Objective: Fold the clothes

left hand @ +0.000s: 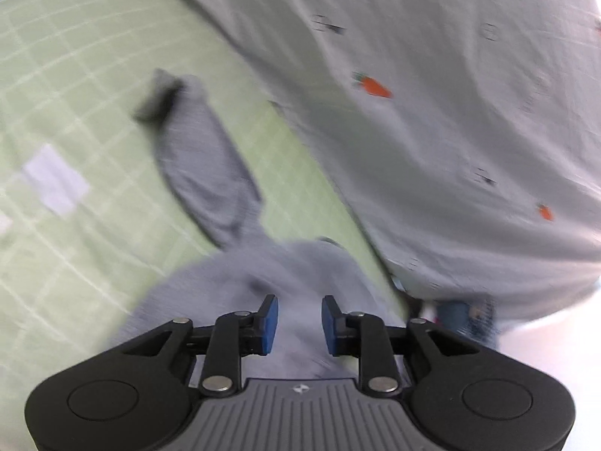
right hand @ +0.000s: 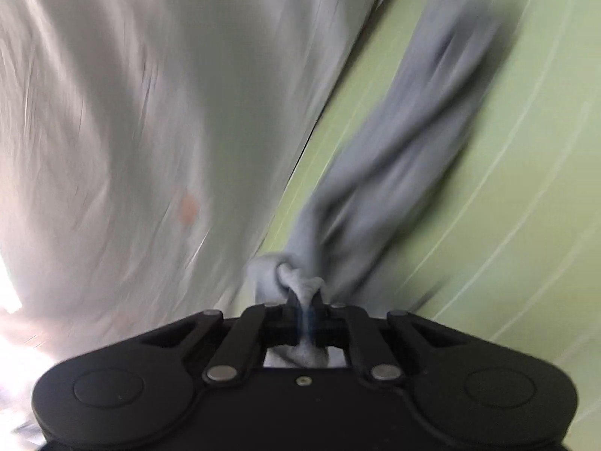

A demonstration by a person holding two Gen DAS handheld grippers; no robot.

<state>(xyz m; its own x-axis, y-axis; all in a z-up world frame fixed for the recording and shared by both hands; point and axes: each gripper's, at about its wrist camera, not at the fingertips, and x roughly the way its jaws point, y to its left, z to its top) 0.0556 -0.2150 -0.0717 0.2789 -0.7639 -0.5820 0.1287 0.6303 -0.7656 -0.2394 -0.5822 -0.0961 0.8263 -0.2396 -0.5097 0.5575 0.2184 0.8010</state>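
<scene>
Your right gripper (right hand: 305, 302) is clenched on a bunched fold of the grey garment (right hand: 394, 158), which stretches toward the frame's upper right over the green sheet (right hand: 507, 188). Your left gripper (left hand: 299, 325) hangs released above the same grey cloth at the frame's bottom centre.

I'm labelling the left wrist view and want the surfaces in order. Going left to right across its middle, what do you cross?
Green checked sheet → grey garment, its long part lying on the sheet → a narrow strip of green sheet again → pale carrot-print quilt.
</scene>
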